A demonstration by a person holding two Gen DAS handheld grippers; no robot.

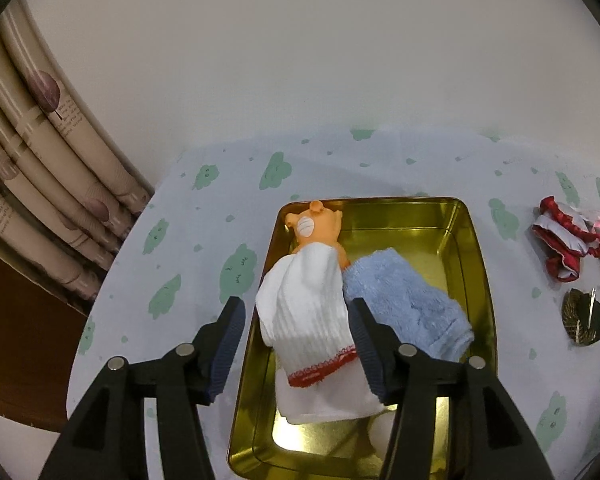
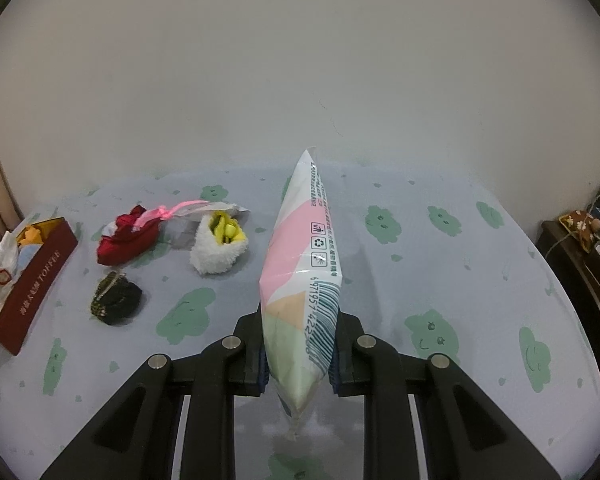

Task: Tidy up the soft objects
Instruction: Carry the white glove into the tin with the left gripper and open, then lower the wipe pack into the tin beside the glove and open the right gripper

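The right gripper [image 2: 298,344] points forward over the table, its jaws pressed in on a tissue pack [image 2: 300,280] that stands on edge between them, clear of the cloud-print tablecloth [image 2: 440,272].

The left gripper [image 1: 296,344] hovers above the gold tin [image 1: 476,264] with its jaws spread wide and nothing held; the white sock [image 1: 304,312] lies in the tin directly between its fingers. Inside the tin, a blue towel [image 1: 408,308] touches the sock, and an orange toy [image 1: 316,224] sits at the far end. Beyond the tin's right wall lie a red pouch [image 1: 564,240] and a dark pouch [image 1: 580,316].
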